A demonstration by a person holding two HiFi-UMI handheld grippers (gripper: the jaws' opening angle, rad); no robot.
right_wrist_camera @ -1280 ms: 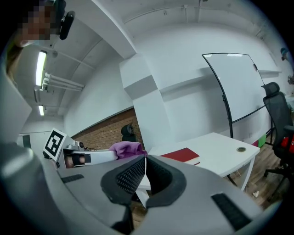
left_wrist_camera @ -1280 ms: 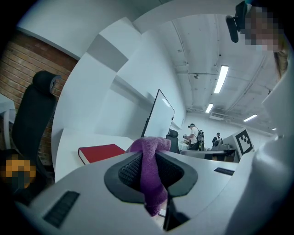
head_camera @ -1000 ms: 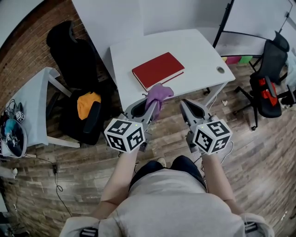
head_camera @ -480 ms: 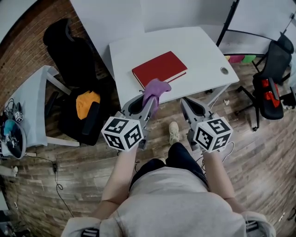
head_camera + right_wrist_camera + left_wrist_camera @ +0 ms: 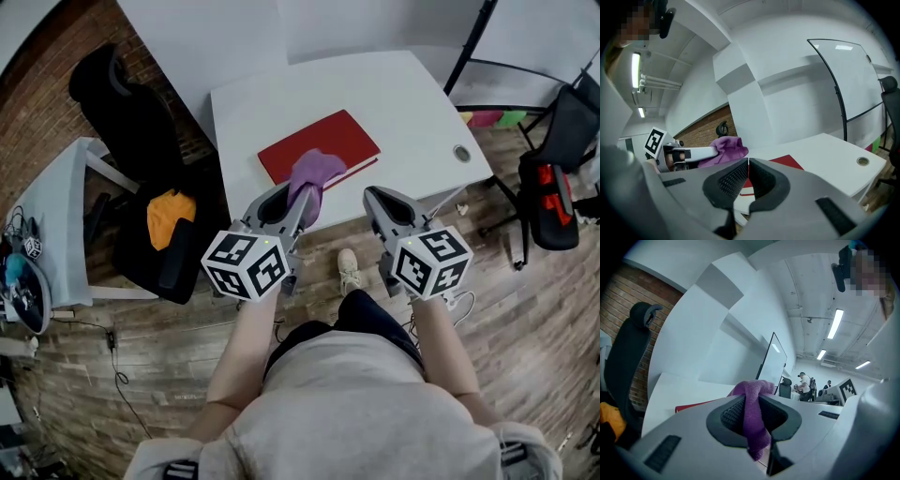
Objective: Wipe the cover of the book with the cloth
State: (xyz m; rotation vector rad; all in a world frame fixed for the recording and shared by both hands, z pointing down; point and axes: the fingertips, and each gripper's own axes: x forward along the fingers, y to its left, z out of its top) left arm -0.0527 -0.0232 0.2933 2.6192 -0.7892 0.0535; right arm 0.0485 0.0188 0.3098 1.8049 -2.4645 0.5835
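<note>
A red book (image 5: 330, 141) lies shut on the white desk (image 5: 394, 94), near its front edge. My left gripper (image 5: 305, 192) is shut on a purple cloth (image 5: 312, 174), which hangs just over the book's near edge. In the left gripper view the cloth (image 5: 752, 418) is pinched between the jaws, with a strip of the book (image 5: 696, 405) behind them. My right gripper (image 5: 375, 197) is shut with nothing in it, at the desk's front edge to the right of the book. The right gripper view shows the book (image 5: 787, 162), the cloth (image 5: 725, 149) and the left gripper (image 5: 689, 153).
A black office chair (image 5: 131, 112) with an orange item (image 5: 167, 212) on its seat stands left of the desk. A second white table (image 5: 52, 225) is further left. Another chair (image 5: 553, 169) and a whiteboard stand (image 5: 469, 47) are at the right. The floor is wood.
Both grippers have moved forward toward the desk. The purple cloth now hangs over the book's near edge, where before it was short of the desk.
</note>
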